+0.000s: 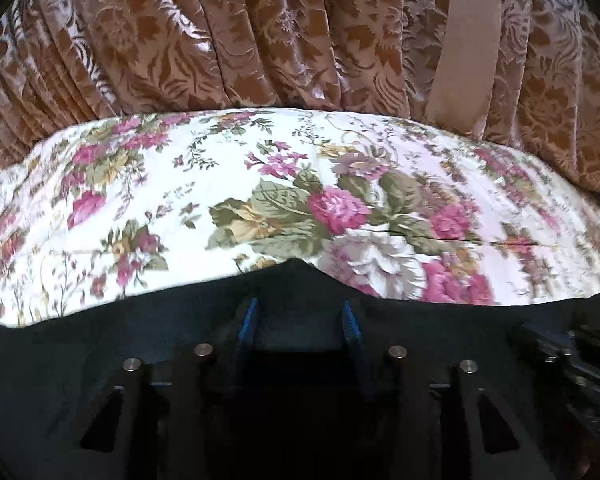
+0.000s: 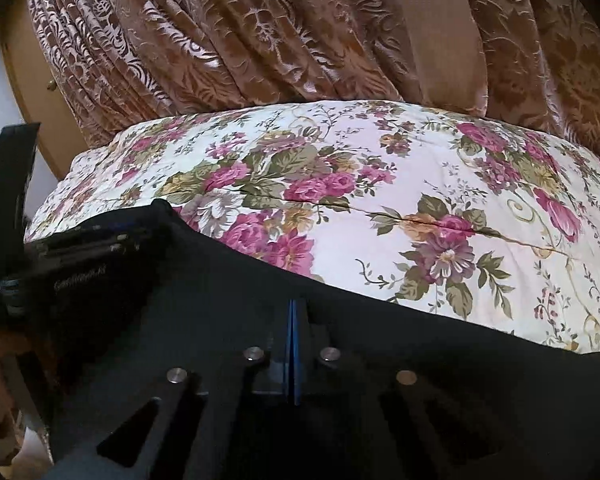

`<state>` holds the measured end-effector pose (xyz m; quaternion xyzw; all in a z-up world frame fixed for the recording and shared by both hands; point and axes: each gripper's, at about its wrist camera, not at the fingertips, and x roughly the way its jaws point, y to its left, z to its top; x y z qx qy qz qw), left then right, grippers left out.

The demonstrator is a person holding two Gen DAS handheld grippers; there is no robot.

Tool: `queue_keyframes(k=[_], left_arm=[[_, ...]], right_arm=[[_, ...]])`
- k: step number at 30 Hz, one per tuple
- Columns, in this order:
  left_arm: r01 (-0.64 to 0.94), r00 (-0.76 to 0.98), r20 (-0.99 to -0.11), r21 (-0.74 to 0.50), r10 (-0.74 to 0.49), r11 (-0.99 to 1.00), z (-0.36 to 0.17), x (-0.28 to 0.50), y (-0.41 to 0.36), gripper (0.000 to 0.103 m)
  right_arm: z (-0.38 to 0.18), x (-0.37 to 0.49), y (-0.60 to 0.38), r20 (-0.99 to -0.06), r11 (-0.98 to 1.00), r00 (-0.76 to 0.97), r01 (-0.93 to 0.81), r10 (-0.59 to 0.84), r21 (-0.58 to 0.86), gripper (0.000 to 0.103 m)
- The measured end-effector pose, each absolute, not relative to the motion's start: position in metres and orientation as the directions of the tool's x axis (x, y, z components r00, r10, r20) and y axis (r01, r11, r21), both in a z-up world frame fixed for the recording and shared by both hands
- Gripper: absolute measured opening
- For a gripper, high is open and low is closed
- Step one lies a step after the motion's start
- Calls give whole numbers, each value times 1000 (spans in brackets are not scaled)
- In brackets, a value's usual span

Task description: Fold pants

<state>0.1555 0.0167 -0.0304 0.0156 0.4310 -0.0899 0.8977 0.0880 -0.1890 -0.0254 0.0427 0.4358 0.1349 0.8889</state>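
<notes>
Black pants (image 1: 100,344) fill the bottom of the left wrist view, draped over the left gripper (image 1: 300,312) so that the cloth peaks between its blue pads (image 1: 252,316). Those pads stand apart with dark cloth in the gap; whether they pinch anything I cannot tell, since fabric hides the tips. Ahead of the gripper lies a floral bedspread (image 1: 180,184), and beyond that hang brown curtains (image 1: 220,40).

From the right wrist, the right gripper (image 2: 294,320) has its blue pads pressed together, and it seems clamped on the pants (image 2: 420,340), whose edge runs across just ahead of it. To its left sits the other gripper (image 2: 84,248), also at that edge. The bedspread (image 2: 420,200) stretches ahead, curtains (image 2: 260,32) behind it.

Such cloth looks soft, limp and light; it will sag between two holds, so gripping the edge at both ends and keeping it taut should suit folding best.
</notes>
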Motion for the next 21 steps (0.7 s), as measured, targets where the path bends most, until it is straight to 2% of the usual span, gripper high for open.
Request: queue_keyframes(k=[5,10,12,14,15,16,19,21], left_arm=[[174,620,-766,-78,-171,982,-34,156,21,48],[146,625,-761,-104,-173,984,-26,148,25,50],[118,643,-752,-90,-145,989,-18,136,24,55],[96,663,-740,-68,-114,993,-12,123,21,73],[94,669,-735,-65,-112,993,-10,117,20,76],[92,675,-730,-67,-112,994,-9,110,19,76],[73,674,-731,-76,-106,994,-12,100,19,77],[54,657,-748,-71,-89,996,-19,98,20,81]], right_arm=[[-28,91,-192,-750,954,591,-198,298,224,0],[-28,87,-206,-706,919,591,-198,389,341,0],[-24,82,-214,-669,897,608,-198,428,394,2],[-16,75,-218,-647,896,634,-192,424,400,9],[-8,67,-221,-633,903,659,-182,407,390,16],[-5,62,-222,-630,909,672,-169,389,381,17],[3,41,-229,-638,928,697,-111,328,355,17],[4,28,-235,-665,944,693,-68,278,324,17]])
